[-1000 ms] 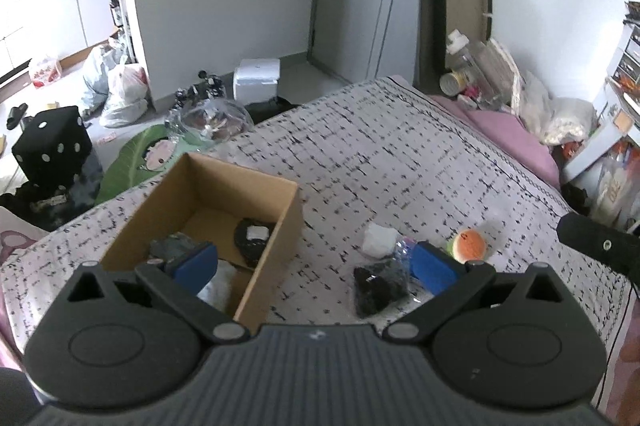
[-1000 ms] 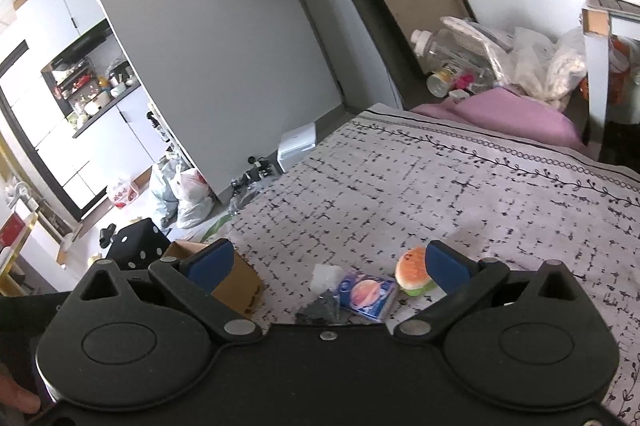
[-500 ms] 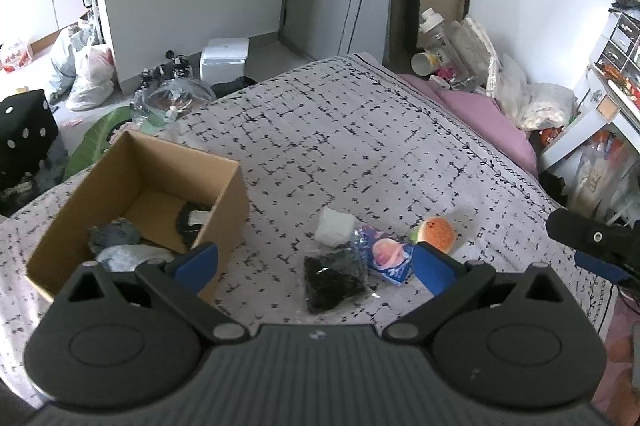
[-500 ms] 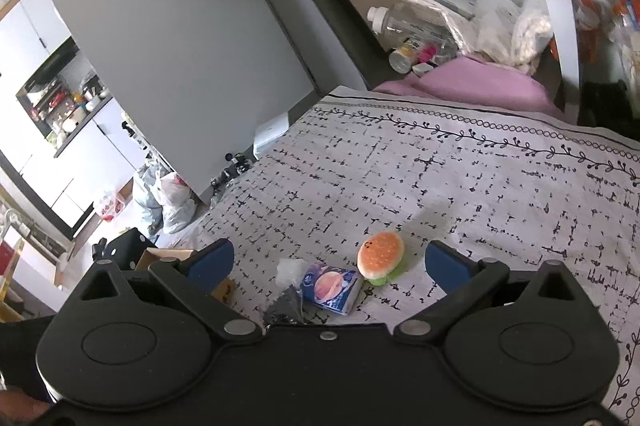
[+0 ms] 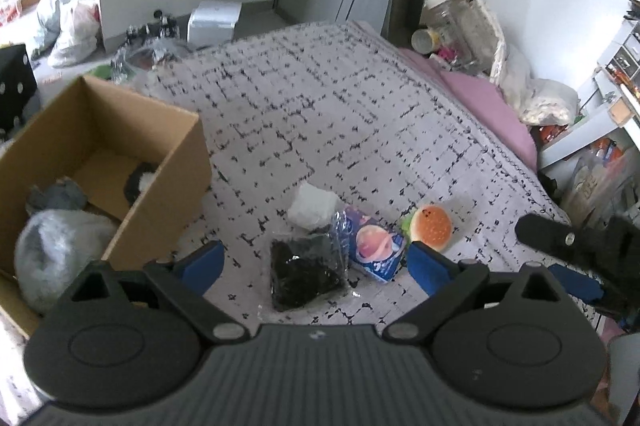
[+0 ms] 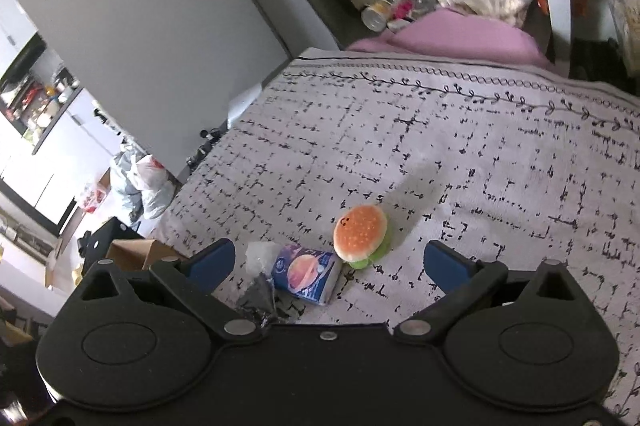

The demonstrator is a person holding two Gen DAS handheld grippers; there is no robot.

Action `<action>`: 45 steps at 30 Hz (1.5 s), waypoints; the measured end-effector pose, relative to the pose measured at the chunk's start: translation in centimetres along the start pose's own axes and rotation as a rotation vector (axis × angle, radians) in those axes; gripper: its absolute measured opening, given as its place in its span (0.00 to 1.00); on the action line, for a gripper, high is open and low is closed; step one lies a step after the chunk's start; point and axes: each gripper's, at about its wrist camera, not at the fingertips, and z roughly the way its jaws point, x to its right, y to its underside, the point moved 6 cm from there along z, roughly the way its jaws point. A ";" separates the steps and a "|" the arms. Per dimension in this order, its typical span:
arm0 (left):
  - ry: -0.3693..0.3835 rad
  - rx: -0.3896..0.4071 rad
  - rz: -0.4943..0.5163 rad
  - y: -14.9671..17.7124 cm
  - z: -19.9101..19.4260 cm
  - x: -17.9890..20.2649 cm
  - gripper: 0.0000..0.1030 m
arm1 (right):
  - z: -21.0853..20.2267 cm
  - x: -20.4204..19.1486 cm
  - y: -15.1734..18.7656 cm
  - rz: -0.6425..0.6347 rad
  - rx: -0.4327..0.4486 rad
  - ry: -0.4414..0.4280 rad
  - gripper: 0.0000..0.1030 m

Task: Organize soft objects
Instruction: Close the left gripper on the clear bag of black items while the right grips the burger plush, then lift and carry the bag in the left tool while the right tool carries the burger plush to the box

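On a bed (image 5: 360, 114) covered with a white spread crossed by broken black lines, a small group of soft things lies close together. A burger toy (image 5: 431, 228), orange on top with a green rim, sits at the right of the group. Just beside it to the left is a blue packet (image 5: 374, 250) with a pink round picture on it. Against the packet's left side lies a clear bag of dark stuff (image 5: 306, 271), and a white pad (image 5: 312, 206) sits just behind the bag, touching it.

To the left of the group stands an open cardboard box (image 5: 168, 178) on the bed. Inside it are a grey fluffy ball (image 5: 56, 246), a grey-blue cloth (image 5: 56, 196) and a black and white piece (image 5: 140, 180) near the far inner wall.

Above the bag and packet hangs the left gripper (image 5: 316, 266), its jaws spread wide and holding nothing. The right gripper (image 6: 330, 262) hovers low over the same group from the other side, jaws likewise wide apart and empty, with the packet and the burger toy (image 6: 362, 236) between its blue pads (image 6: 212, 262). In the left view it shows at the right edge (image 5: 576, 266).

A pink pillow (image 6: 452, 38) lies at the head of the bed.
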 end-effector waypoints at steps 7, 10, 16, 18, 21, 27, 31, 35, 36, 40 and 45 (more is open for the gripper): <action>0.010 -0.073 -0.038 1.2 3.9 -0.3 0.95 | 1.5 1.0 -0.2 0.046 -0.017 0.028 0.97; 0.012 -0.095 -0.049 1.6 5.4 -0.5 0.95 | 2.5 1.6 -0.1 0.057 -0.027 0.058 0.93; -0.009 -0.135 -0.108 2.1 8.1 -1.5 0.94 | 4.8 1.5 -0.1 0.057 -0.043 0.081 0.93; -0.011 -0.152 -0.128 2.2 8.8 -1.7 0.88 | 5.7 1.1 0.0 0.042 -0.051 0.085 0.92; -0.026 -0.157 -0.150 2.3 9.3 -2.0 0.81 | 7.0 0.8 0.0 0.035 -0.052 0.083 0.90; -0.046 -0.130 -0.165 2.2 9.1 -1.8 0.65 | 9.4 0.9 0.5 0.025 -0.068 0.102 0.87; -0.040 -0.130 -0.173 2.2 9.0 -1.8 0.61 | 10.8 1.1 0.8 0.013 -0.084 0.125 0.83; -0.035 -0.136 -0.174 2.1 9.0 -1.8 0.60 | 11.8 1.4 1.2 0.030 -0.091 0.119 0.72; -0.034 -0.135 -0.175 2.1 9.1 -1.8 0.60 | 12.1 1.6 1.3 0.037 -0.098 0.120 0.65; -0.026 -0.130 -0.174 1.9 9.1 -1.8 0.50 | 12.1 1.7 1.6 -0.024 -0.109 0.182 0.41; -0.035 -0.121 -0.153 1.9 8.5 -2.0 0.44 | 11.0 1.2 1.4 -0.028 -0.108 0.164 0.39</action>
